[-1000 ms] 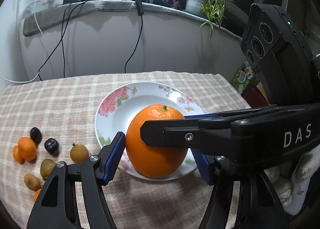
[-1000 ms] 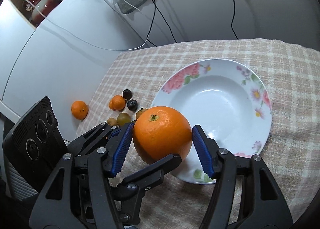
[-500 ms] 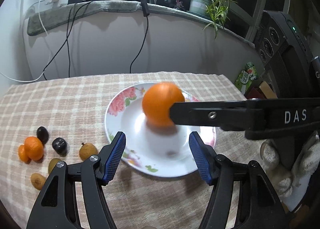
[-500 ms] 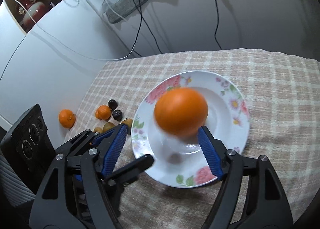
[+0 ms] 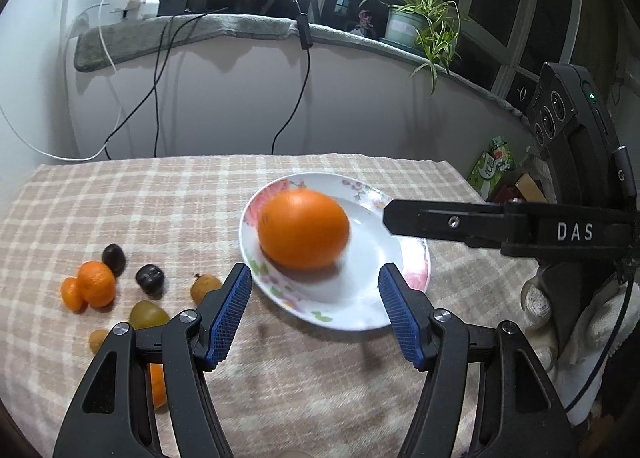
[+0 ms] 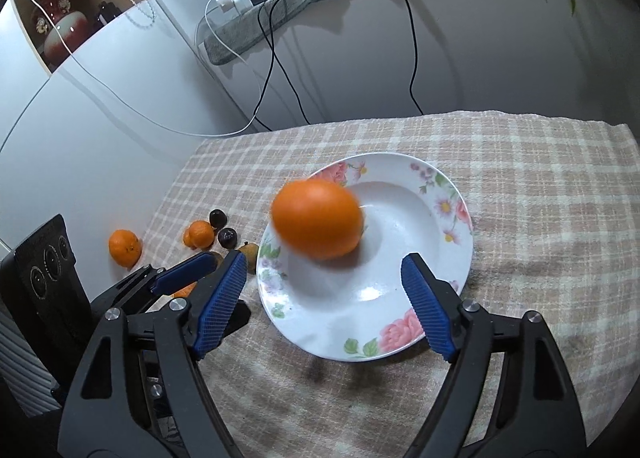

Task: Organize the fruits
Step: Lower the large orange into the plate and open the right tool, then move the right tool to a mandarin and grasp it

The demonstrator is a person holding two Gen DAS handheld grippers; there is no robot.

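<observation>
Large orange (image 6: 318, 219) blurred, on left part of floral plate (image 6: 452, 270), near rim; likely unsettled, free of both tools; right gripper (image 6: 324, 298) spread wide, holding nothing; left gripper (image 5: 314, 312) likewise wide and vacant; small fruits (image 5: 96, 284) loose on checked cloth (image 5: 132, 202) left of plate, presumably next for collection.

Both tongs are matte black plastic frames with silver screws at the joints and ribbed blue pads (image 5: 230, 314) on the fingertips. The right tongs (image 6: 324, 298) carry white "DAS" lettering and a black camera box with a green light. A white glove (image 5: 580, 322) grips them.
</observation>
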